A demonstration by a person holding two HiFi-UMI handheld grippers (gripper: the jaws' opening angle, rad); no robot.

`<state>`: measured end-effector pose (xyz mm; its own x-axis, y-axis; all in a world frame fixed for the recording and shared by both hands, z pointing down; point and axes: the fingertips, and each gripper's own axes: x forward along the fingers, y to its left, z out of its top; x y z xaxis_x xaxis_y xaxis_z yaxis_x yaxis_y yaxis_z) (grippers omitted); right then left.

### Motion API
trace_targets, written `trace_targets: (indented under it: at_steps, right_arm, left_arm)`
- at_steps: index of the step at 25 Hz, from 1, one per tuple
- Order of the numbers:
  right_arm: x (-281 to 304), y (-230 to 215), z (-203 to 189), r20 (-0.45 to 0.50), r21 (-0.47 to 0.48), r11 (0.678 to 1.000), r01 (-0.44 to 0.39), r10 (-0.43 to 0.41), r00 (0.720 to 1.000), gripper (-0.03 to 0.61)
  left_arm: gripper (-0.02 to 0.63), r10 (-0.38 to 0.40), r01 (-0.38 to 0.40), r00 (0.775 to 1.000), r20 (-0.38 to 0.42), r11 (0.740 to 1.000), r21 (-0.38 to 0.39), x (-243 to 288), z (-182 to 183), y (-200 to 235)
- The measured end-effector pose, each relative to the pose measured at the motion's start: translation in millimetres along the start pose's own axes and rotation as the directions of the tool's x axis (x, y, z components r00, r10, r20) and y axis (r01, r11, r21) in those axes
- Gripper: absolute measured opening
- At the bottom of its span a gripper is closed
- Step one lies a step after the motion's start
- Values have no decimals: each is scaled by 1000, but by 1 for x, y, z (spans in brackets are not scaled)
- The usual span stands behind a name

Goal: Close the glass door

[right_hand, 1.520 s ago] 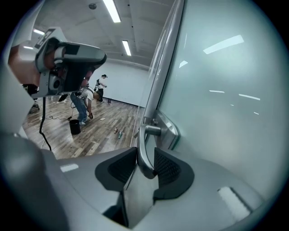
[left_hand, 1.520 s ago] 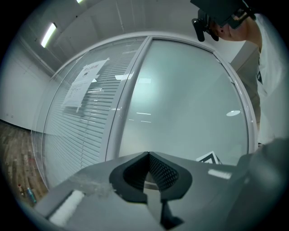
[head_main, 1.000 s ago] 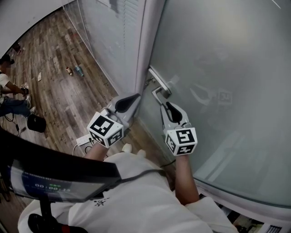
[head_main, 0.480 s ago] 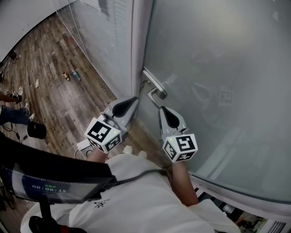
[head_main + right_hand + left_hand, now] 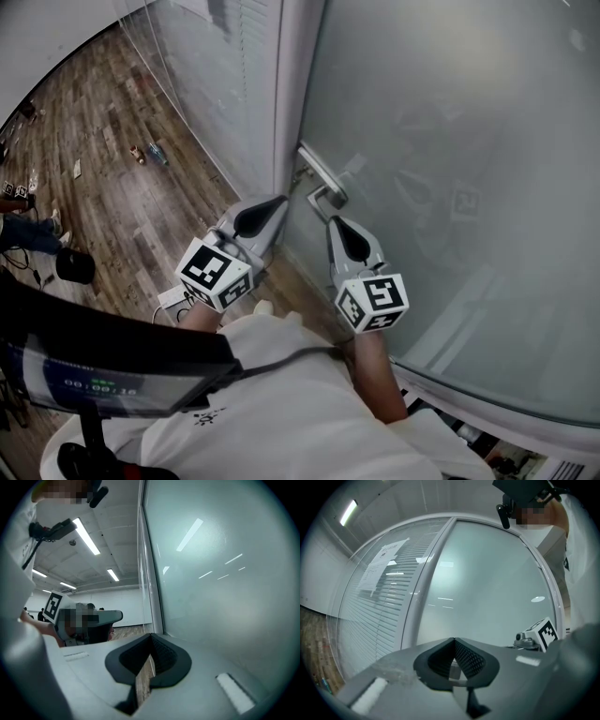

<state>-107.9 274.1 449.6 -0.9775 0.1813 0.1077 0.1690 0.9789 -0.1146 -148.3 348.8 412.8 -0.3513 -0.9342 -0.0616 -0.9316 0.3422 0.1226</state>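
The frosted glass door point(image 5: 450, 141) fills the right of the head view, and its metal lever handle point(image 5: 323, 192) sits by the white frame post point(image 5: 295, 94). My right gripper point(image 5: 331, 219) is shut just below the handle's end. Nothing shows between its jaws in the right gripper view point(image 5: 151, 641), where the door glass point(image 5: 225, 573) rises on the right. My left gripper point(image 5: 282, 200) points at the foot of the frame post, left of the handle. Its jaws meet at the tip point(image 5: 453, 641) with nothing in them, and the frosted pane point(image 5: 487, 583) stands ahead.
A glass wall with blinds point(image 5: 216, 66) runs left of the post. On the wood floor point(image 5: 112, 178) lie a white power strip point(image 5: 173, 291), a black bag point(image 5: 75, 265) and small items point(image 5: 155, 153). A person's legs point(image 5: 23, 230) show at the far left. A dark screen point(image 5: 94, 375) sits at lower left.
The right gripper's jaws have come together just below the handle, and the gripper has lifted slightly. The left gripper has kept its place.
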Motion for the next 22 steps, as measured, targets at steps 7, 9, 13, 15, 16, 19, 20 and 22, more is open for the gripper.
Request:
trace_targets:
  at_steps: [7,9,13,15,16,19,20,22]
  right_arm:
    - [-2,-4,1,0,4,1000,11,-11,1000,8]
    - [-3,-5,3,2,3,1000,14,-14,1000,8]
    - [-6,-8,0,-6,-5,1000,27,-27,1000,8]
    - [-9,-9,-1,-11,-9,999,34,-34,999,8]
    - [-10,-10,-1,-14,-10,999,38,-38,999,8]
    - [-15,-11,-4,-23,-13,999,50,-50,998,8]
    - [-17,-10,-5,-26,-15,998,53,-54,998,8]
    - [-20,-10,-7,-30,-20,998,60,-60,998,8]
  left_arm:
    - [0,-5,5,1000,1,1000,2,2,1,-1]
    - [0,-8,8,1000,3,1000,1,3,1,-3]
    - [0,-16,16,1000,0,1000,-2,3,-1,-5]
    - [0,-19,19,1000,-6,1000,-5,3,-4,-6]
    - [0,-20,20,1000,-9,1000,-8,3,-4,-6]
    - [0,-29,29,999,-14,999,-13,4,-6,-9]
    - [0,-34,34,999,-16,999,-14,4,-7,-10]
    - [0,-43,42,999,-18,999,-16,4,-8,-13]
